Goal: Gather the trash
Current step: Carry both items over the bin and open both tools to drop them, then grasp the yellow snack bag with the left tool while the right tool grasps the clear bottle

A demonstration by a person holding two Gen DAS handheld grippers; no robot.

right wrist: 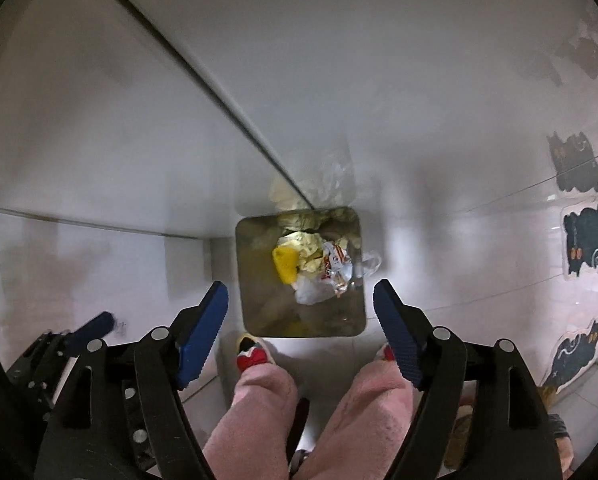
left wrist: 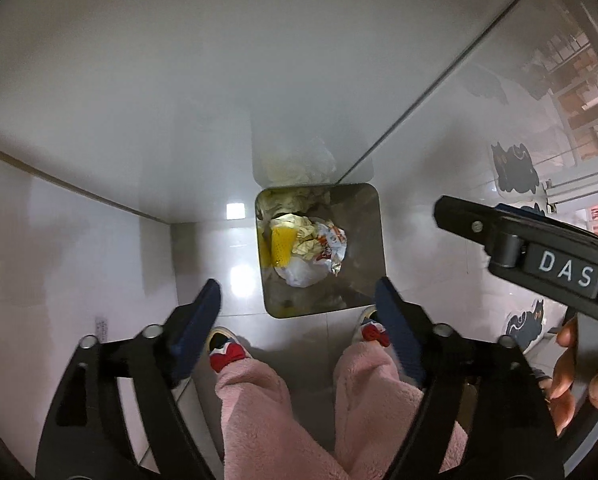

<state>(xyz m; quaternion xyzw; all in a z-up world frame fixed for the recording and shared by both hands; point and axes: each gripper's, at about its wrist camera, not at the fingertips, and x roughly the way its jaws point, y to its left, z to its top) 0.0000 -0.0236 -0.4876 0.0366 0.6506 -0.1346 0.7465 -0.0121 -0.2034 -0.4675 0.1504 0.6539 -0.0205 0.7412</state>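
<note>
With both the left gripper [left wrist: 299,304] and right gripper [right wrist: 301,304] spread wide and empty above the bin [right wrist: 251,280], trash [right wrist: 315,268] already heaped inside against its far wall, I'd withdraw straight up, clear of the rim.

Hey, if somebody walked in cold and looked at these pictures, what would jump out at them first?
The metal bin on the pale floor, set against the wall corner, with a heap of trash in it: something yellow, crumpled wrappers, a white bag. Both the left hand-held gripper and the right hand-held gripper hang open above it. Below them, pink fuzzy trousers stand before the bin.
</note>
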